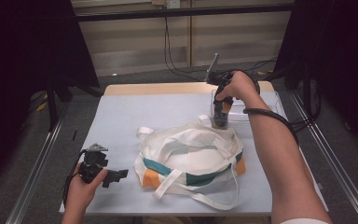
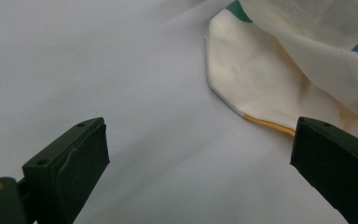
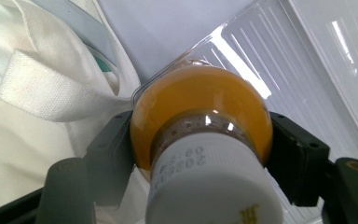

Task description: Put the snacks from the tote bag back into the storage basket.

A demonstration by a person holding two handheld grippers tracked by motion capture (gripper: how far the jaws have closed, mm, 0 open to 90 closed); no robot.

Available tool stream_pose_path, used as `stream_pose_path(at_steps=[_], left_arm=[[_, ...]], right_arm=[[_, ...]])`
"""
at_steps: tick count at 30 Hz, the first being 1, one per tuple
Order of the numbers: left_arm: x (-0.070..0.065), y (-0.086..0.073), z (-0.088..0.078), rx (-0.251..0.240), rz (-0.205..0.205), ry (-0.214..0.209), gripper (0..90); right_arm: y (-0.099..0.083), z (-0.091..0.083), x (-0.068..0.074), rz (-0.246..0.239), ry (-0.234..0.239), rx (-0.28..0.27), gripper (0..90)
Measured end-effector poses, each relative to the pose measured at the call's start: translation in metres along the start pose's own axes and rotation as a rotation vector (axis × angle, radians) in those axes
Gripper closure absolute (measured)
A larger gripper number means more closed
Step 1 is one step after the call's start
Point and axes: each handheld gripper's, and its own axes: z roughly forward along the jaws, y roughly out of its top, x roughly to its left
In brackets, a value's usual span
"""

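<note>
A bottle of orange liquid [image 1: 220,117] with a white cap stands upright at the back right, just behind the bag's rim. My right gripper [image 1: 222,108] comes down on it from above and is shut on it. In the right gripper view both black pads press the bottle [image 3: 200,100] just below its neck, with the right gripper [image 3: 200,142] around it. A white tote bag [image 1: 191,154] with teal and orange bands lies slumped mid-table. My left gripper [image 1: 117,175] rests at the front left, open and empty; its own view shows the left gripper [image 2: 200,158] pointing at the bag's corner [image 2: 261,79].
A clear ribbed plastic tray [image 1: 261,112] lies on the grey mat under and to the right of the bottle, the tray [image 3: 307,60] also seen beyond the jaws. The bag's long straps [image 1: 214,198] trail toward the front edge. Dark stands flank the table.
</note>
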Motion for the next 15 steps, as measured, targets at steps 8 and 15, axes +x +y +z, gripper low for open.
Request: stream_pose_path(at_steps=[8,15], left_arm=[[0.0002,0.004,0.0021,0.008,0.019,-0.011,3.9],[0.0002,0.0052,0.0032,0.007,0.023,-0.008,3.9]], right_arm=[[-0.0011,0.0005,-0.001,0.017,0.0,-0.016,30.1],[-0.0035,0.0005,-0.0017,0.026,0.001,-0.032,30.1]])
